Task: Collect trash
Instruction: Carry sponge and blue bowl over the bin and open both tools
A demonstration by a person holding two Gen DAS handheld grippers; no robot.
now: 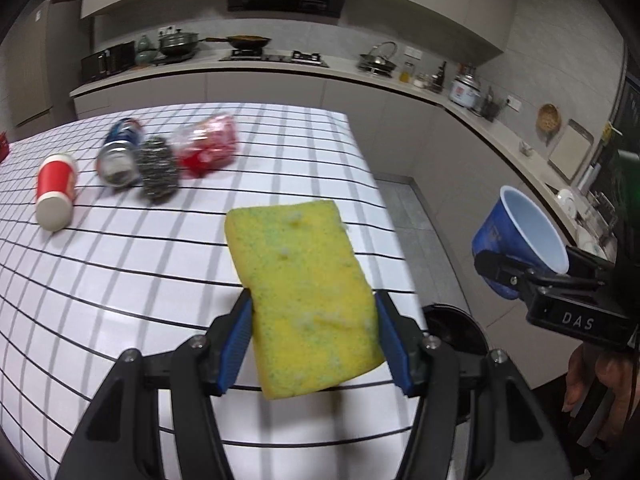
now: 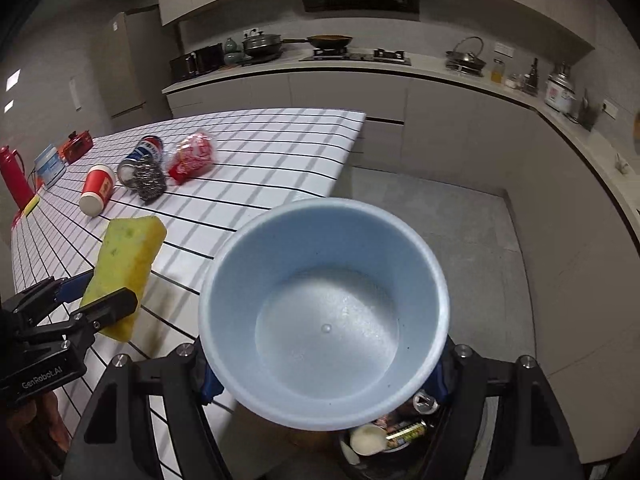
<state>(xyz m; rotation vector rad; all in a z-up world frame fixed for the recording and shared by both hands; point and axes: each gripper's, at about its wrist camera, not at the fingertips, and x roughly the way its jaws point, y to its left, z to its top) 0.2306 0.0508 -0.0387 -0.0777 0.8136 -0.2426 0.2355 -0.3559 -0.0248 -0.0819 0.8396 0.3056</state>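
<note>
My left gripper (image 1: 314, 340) is shut on a yellow sponge (image 1: 304, 296) and holds it above the checked table's (image 1: 120, 280) right edge; the sponge also shows in the right wrist view (image 2: 126, 264). My right gripper (image 2: 324, 384) is shut on a blue paper cup (image 2: 324, 312), white inside, held over the floor beside the table; the cup also shows in the left wrist view (image 1: 520, 236). On the table lie a red paper cup (image 1: 56, 192), a crushed blue can (image 1: 120, 152), a steel wool scrubber (image 1: 158, 168) and a red plastic wrapper (image 1: 208, 146).
A dark trash bin (image 2: 384, 440) with several discarded items sits on the floor below my right gripper, at the table's corner. A red thermos (image 2: 14, 176) and small boxes (image 2: 52, 164) stand at the table's far left. Kitchen counters (image 2: 400, 68) run along the back and right.
</note>
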